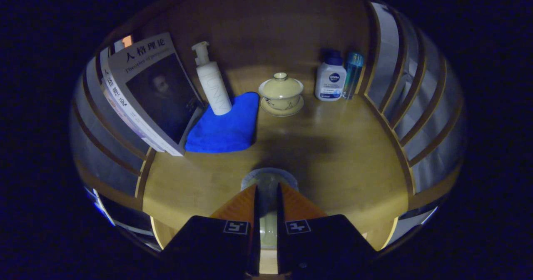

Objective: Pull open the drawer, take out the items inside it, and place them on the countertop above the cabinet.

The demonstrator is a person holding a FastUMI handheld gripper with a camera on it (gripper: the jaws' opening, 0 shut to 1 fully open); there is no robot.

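My gripper [268, 187] is shut on a pale round cup-like item [269, 176], whose rim shows just past the fingertips and whose body runs down between the fingers. It hangs low over the wooden countertop [333, 155], near its front edge. Beyond the fingers, toward the back, stand a white pump bottle [213, 84] on a blue cloth [227, 126], a lidded cream tea bowl on a saucer [281, 94], a white bottle with a dark blue cap [330, 80] and a slim clear blue bottle [352, 75]. The underside of the held item is hidden.
Several books [150, 92] lean against the slatted wooden side on the left. A matching slatted side [399, 105] closes the right, and a wooden back panel [266, 30] stands behind. Bare wood lies between the fingers and the tea bowl, and to the right.
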